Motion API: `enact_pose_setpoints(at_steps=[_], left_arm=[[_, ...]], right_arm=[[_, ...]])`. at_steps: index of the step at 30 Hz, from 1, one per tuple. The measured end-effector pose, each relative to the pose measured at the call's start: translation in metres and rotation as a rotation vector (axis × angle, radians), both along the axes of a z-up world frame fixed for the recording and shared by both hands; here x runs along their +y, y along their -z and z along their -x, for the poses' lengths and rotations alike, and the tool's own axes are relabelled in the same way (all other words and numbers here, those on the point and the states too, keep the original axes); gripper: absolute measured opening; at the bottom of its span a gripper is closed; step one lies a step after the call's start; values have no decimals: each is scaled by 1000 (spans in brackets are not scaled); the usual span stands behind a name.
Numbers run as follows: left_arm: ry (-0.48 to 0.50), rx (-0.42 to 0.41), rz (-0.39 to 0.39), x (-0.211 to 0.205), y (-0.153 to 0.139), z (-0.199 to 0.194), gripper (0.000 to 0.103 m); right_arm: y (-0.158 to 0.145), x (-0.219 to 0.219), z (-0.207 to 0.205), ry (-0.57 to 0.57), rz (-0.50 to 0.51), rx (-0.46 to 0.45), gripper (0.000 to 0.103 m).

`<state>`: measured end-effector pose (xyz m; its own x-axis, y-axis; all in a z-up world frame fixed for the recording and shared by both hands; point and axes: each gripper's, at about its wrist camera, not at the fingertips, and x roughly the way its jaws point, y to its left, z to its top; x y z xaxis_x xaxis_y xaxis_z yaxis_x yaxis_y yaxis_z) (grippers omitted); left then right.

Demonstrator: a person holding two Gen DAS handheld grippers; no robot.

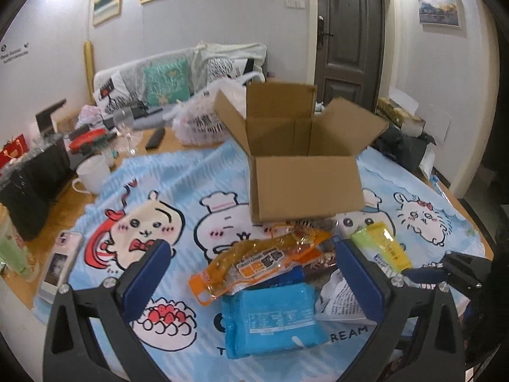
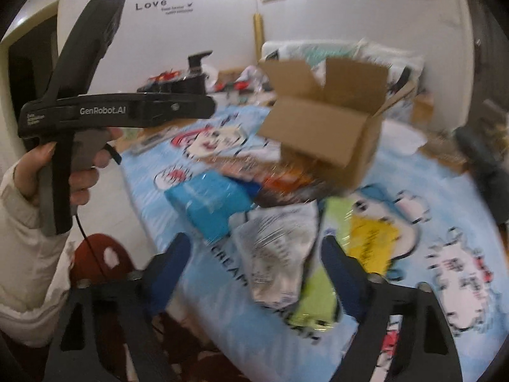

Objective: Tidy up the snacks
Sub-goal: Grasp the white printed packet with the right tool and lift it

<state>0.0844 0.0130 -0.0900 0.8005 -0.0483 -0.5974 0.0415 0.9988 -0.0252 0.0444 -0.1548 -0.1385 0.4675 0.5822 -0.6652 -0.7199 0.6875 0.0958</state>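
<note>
**Snack packets piled before an open box, both grippers empty above them**

The snacks lie in a loose pile on the near part of the desk, on a blue cartoon cloth (image 1: 178, 178), just in front of the cardboard box (image 1: 305, 187). The box stands with all flaps up, probably so that packets can go in from above. An orange packet (image 1: 254, 261) lies across a blue packet (image 1: 273, 321); to the right are a white printed packet (image 2: 273, 254) and a yellow-green packet (image 2: 366, 238). All look soft and crinkly, and they overlap, so one may drag another.

The left gripper (image 1: 254, 277) hangs over the orange and blue packets, its jaws wide apart and holding nothing. The right gripper (image 2: 257, 273) hangs over the white packet, jaws apart, also empty. The right view is blurred.

Far left stand a white mug (image 1: 92, 175) and a phone (image 1: 59, 267).
</note>
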Motion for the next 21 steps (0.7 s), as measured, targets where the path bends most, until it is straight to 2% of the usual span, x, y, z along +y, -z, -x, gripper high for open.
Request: enact_pose_setpoints(at_steps=[4,6,8,12,18,21], left_arm=[[-2,12,25,10,11,-9,103],[-1,13,35,14,13,-11,103],[19,7,63,19,16,-12,103],[80,10,139,27,17,-11,103],[238,34,177,16,12,-11,103],[363,64,199,1,9,-13,103]], right_arm=[[21,8,-15,0,35,68,71],[31,14,-22,3,56,106,65],[40,16,-28,12,72,140,65],[45,21,-26,39,149,97,44],[40,24,-22,42,173,74,26],[33,23,-20,51,164,55,23]])
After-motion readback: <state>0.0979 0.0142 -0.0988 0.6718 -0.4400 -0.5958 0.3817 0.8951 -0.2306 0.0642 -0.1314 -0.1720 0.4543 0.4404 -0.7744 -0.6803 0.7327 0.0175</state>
